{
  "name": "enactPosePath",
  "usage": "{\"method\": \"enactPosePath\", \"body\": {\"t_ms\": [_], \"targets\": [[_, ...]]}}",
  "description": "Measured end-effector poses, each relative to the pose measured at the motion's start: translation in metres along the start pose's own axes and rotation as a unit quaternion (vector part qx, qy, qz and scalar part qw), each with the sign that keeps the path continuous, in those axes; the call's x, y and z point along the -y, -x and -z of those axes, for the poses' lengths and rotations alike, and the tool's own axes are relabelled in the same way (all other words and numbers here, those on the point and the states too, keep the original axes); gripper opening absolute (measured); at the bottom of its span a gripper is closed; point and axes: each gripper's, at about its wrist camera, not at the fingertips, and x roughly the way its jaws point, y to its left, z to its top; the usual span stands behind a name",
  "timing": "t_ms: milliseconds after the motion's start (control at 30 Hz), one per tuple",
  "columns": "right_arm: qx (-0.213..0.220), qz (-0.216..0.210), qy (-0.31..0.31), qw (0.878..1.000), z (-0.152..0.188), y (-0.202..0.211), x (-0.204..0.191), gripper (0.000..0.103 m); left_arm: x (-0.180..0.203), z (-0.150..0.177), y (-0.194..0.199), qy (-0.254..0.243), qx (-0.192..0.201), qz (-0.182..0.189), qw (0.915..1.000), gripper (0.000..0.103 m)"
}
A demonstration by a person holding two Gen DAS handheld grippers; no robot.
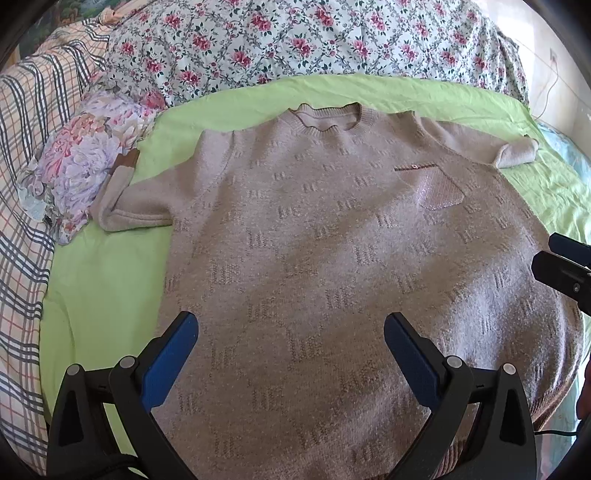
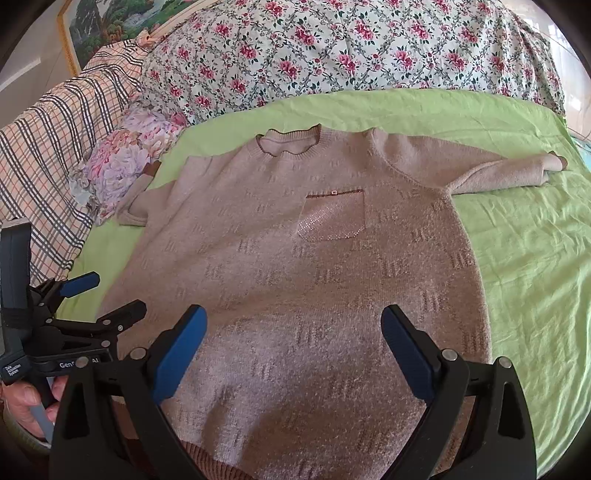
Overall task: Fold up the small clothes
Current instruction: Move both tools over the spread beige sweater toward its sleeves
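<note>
A beige knit sweater [image 1: 332,240] [image 2: 295,266] lies spread flat, front up, on a green sheet [image 1: 92,295] [image 2: 535,277], neck away from me. It has a sparkly chest pocket [image 1: 439,190] [image 2: 332,214]. Both sleeves stretch out sideways; the left cuff [image 1: 123,170] rests against a flowered pillow. My left gripper [image 1: 291,325] hovers open over the lower body of the sweater, nothing between its blue pads. My right gripper [image 2: 293,319] is likewise open above the sweater near its hem. Each gripper shows at the edge of the other's view: the right one [image 1: 565,266], the left one [image 2: 107,295].
A rose-print quilt [image 1: 295,40] [image 2: 351,51] is piled along the far side. A plaid blanket [image 1: 22,184] [image 2: 48,166] and a flowered pillow [image 1: 88,155] [image 2: 122,162] lie at the left. A hand [image 2: 26,402] holds the left gripper's handle. A framed picture [image 2: 110,22] hangs behind.
</note>
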Motion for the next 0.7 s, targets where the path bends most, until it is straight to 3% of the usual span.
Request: {"method": "enactPosePath", "body": {"t_ms": [333, 467, 633, 700], "targets": [[-0.006, -0.012, -0.050, 0.999, -0.007, -0.002, 0.022, 0.095, -0.003, -0.010, -0.013, 0.007, 0.008, 0.025, 0.9996, 0.101], [0.017, 0.003, -0.069, 0.997, -0.015, 0.002, 0.051, 0.095, -0.008, -0.022, -0.020, 0.020, 0.010, 0.045, 0.9987, 0.101], [0.032, 0.031, -0.099, 0.994, -0.034, 0.005, 0.097, 0.095, -0.011, -0.041, -0.034, 0.024, -0.004, 0.026, 0.9994, 0.101], [0.037, 0.047, -0.109, 0.992, -0.046, 0.007, 0.118, 0.095, -0.012, -0.048, -0.038, 0.030, -0.009, 0.035, 0.9989, 0.101]]}}
